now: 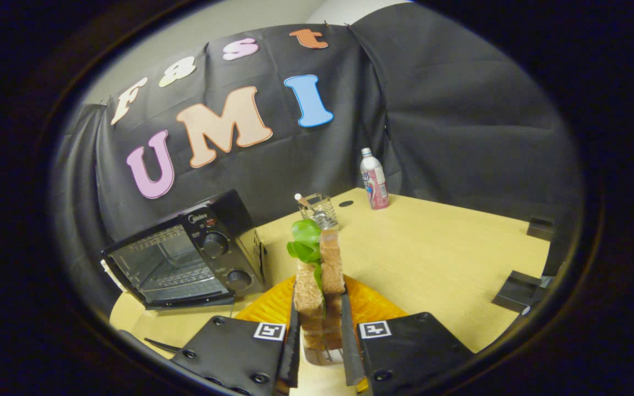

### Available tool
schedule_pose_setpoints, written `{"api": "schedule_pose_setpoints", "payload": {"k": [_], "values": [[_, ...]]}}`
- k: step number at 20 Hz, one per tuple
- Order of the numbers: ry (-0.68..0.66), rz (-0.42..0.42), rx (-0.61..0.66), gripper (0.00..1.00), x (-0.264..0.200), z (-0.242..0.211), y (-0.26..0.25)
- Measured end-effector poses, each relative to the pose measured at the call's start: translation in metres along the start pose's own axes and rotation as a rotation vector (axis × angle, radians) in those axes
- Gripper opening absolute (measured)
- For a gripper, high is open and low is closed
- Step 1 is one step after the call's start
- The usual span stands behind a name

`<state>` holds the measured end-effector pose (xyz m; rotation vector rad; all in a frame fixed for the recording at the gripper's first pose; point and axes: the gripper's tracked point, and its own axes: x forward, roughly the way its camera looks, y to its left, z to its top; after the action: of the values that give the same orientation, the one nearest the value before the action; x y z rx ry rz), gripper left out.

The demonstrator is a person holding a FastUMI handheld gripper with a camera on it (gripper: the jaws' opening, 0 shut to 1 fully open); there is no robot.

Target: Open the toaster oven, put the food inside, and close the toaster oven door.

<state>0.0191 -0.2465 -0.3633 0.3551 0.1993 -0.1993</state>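
Observation:
My gripper (320,313) is shut on a sandwich (329,258) of two brown bread slices with green lettuce sticking out of the top. Both fingers press on its sides and hold it upright on edge. It hangs over an orange plate (375,308) lying just beyond the fingers. The black toaster oven (185,258) stands to the left of the plate, front toward me, two knobs on its right side. A wire rack shows inside, and a dark flat slab juts out at its bottom front, which looks like the door folded down.
The wooden table (438,247) stretches ahead and right. A small wire holder (321,212) with a stick in it stands behind the sandwich. A pink bottle (375,179) is at the far edge. Two black blocks (515,290) sit along the right edge.

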Motion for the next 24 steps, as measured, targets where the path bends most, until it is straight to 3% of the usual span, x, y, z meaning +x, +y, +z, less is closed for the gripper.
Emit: {"api": "schedule_pose_setpoints", "payload": {"k": [3,7,10,19,21,24], "values": [[-0.06,0.009,0.037,0.34,-0.018,0.018,0.023],[-0.167,0.081,0.088,0.34,-0.049,0.048,0.072],[-0.201,0.07,0.145,0.34,-0.067,0.052,0.095],[-0.001,0.187,0.683,0.34,-0.062,-0.031,0.217],[0.05,0.22,0.772,0.34,-0.052,-0.045,0.245],[0.109,0.206,0.877,0.34,-0.029,-0.062,0.265]]}}
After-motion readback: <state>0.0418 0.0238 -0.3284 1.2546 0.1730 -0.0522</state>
